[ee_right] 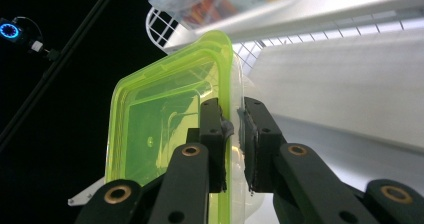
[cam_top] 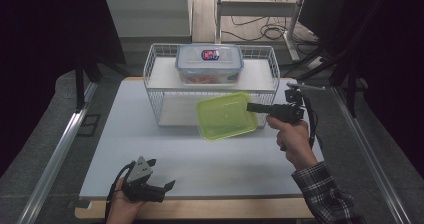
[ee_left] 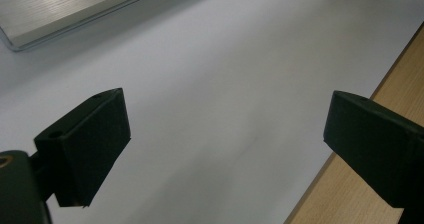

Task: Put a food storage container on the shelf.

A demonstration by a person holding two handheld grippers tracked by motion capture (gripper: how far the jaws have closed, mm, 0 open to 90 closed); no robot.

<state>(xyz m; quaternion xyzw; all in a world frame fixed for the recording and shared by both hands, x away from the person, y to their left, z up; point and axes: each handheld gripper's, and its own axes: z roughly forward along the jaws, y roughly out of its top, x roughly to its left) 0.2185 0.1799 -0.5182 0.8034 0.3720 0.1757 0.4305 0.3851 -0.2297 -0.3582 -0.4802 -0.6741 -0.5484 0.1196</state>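
A lime-green lidded plastic container [cam_top: 226, 116] hangs in the air in front of the white wire shelf rack [cam_top: 155, 81], held by its right rim. My right gripper [cam_top: 252, 107] is shut on that rim; in the right gripper view its pads [ee_right: 215, 134] pinch the green container [ee_right: 160, 119] edge between them. A clear lidded box [cam_top: 209, 63] with a red-and-blue label rests on the rack's upper shelf. My left gripper [cam_top: 165, 188] rests low near the table's front left edge, jaws wide apart; its fingers [ee_left: 87, 144] have nothing between them.
The white tabletop [cam_top: 200, 159] lies on a wooden board [ee_left: 380, 109] whose strip shows along the front edge. Metal rails [cam_top: 60, 149] run along both sides. Cables and a metal frame [cam_top: 260, 14] stand behind the rack.
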